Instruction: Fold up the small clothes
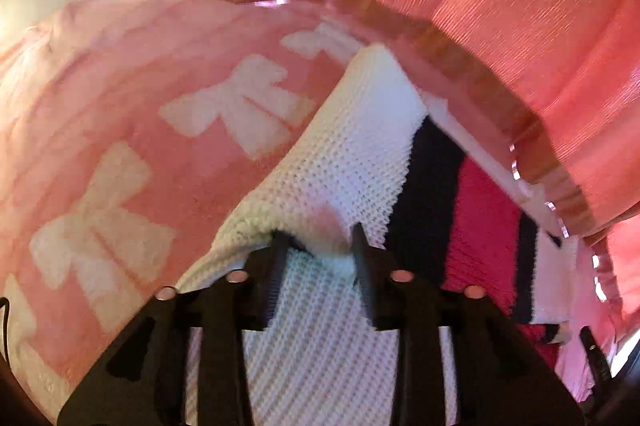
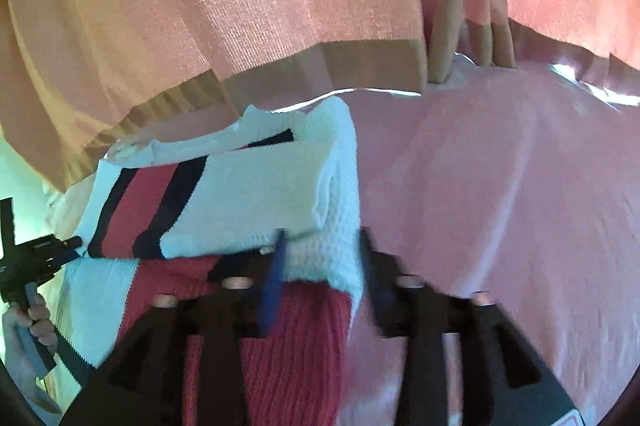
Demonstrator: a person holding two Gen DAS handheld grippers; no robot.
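Left claw (image 1: 318,240) has its jaws parted around a bunched fold; right claw (image 2: 322,246) likewise stands with jaws apart; the left hand (image 2: 24,330) grips its handle, seen at the right wrist view's edge

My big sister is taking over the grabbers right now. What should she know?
Left gripper: fingers apart with a bunched white fold of the knitted sweater between them; whether it really grips is unclear.
Right gripper: open, at the sweater's white folded corner, not clearly pinching.
The sweater, white with red and dark stripes, lies on the pink blanket with white bows, just below the hanging pink curtain.
Done: one part is already folded over the top.
Left: probably finish the folds and smooth it flat.
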